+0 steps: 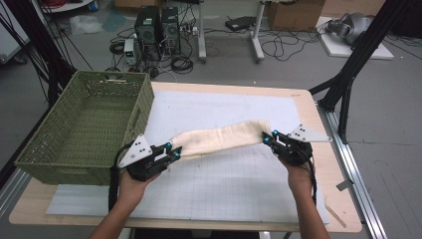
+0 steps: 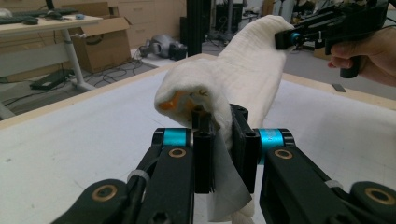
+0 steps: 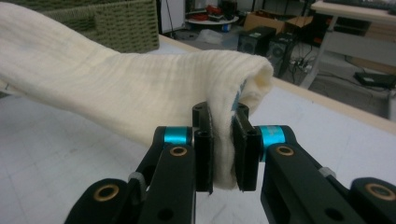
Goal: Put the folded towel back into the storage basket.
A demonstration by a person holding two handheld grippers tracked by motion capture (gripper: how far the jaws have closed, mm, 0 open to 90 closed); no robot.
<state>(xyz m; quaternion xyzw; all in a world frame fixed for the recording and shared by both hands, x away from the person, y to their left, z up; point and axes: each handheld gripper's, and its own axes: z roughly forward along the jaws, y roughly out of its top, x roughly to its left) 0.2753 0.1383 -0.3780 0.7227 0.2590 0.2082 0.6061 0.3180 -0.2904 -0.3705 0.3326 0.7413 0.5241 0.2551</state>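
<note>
Orange patch (image 2: 173, 101) inside cloth (image 1: 221, 138) shows from left tool (image 2: 223, 140).

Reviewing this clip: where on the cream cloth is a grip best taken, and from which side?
At its two short ends, each approached from outside along its length. The cream cloth is a long folded band, so end grips keep it stretched without sagging much. The left gripper and right gripper already pinch those ends, with the bunched layers caught between shut jaws.

Cloth (image 3: 116, 88) cut off at nine o'clock in right gripper view; orange patch (image 2: 170, 101) inside fold too hidden to identify; basket (image 3: 116, 23) cropped at twelve.
</note>
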